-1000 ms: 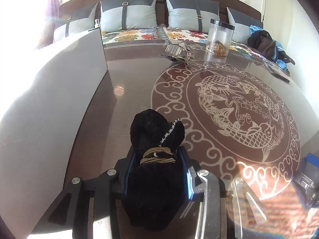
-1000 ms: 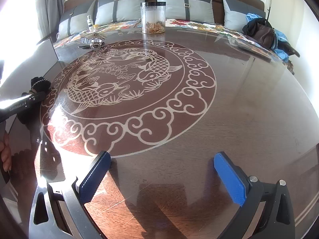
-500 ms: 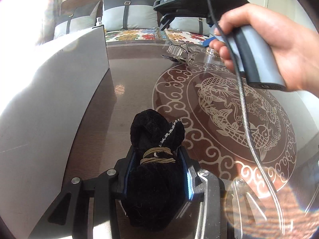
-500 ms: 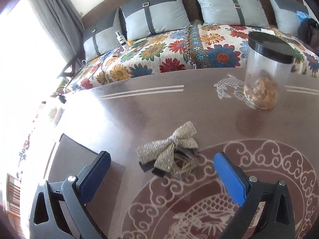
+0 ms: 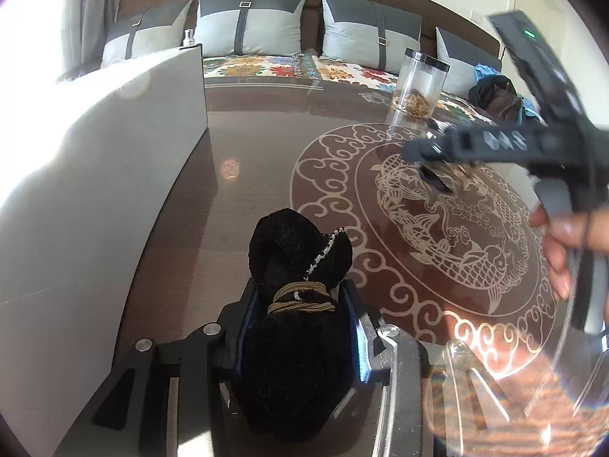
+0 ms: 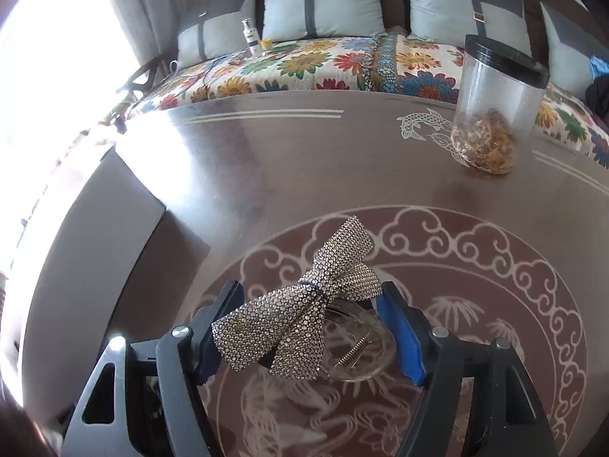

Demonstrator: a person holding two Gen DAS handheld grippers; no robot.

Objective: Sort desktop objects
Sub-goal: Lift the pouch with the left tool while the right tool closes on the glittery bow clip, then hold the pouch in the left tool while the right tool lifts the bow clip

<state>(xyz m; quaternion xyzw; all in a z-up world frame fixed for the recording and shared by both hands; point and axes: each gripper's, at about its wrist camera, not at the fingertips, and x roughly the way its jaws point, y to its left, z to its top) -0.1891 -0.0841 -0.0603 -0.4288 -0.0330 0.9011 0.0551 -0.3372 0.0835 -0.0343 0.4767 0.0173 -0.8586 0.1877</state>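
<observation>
A large dark brown table [image 6: 289, 160] with a pale fish and cloud pattern fills both views. Behind it stands a sofa [image 6: 323, 61] with a flowered cover and grey cushions [image 5: 247, 23]. On the left part of the table lies a grey flat board [image 5: 95, 175]; what it is cannot be told.

Near the far edge of the table stands a clear jar [image 6: 495, 103] with a black lid, upright, with dry brown pieces at its bottom.

The left gripper [image 5: 300, 327] has its jaws narrow and pressed on a black fluffy scrunchie [image 5: 297, 304], which is bound with a beige cord and a thin line of small beads. The scrunchie sticks out in front of the fingers, above the table near the board.

The right gripper [image 6: 310, 327] is closing its jaws around a rhinestone bow hair clip [image 6: 304, 304] that lies on the round pattern of the table. The bow is between the 2 blue pads [image 6: 399, 339]; the right pad is at the bow's edge, and the left one seems just beside it. Under the bow a clear clip part with a small spring [image 6: 354, 350] shows.

In the left view a hand [image 5: 571, 251] holds the right gripper's handle, blurred.
</observation>
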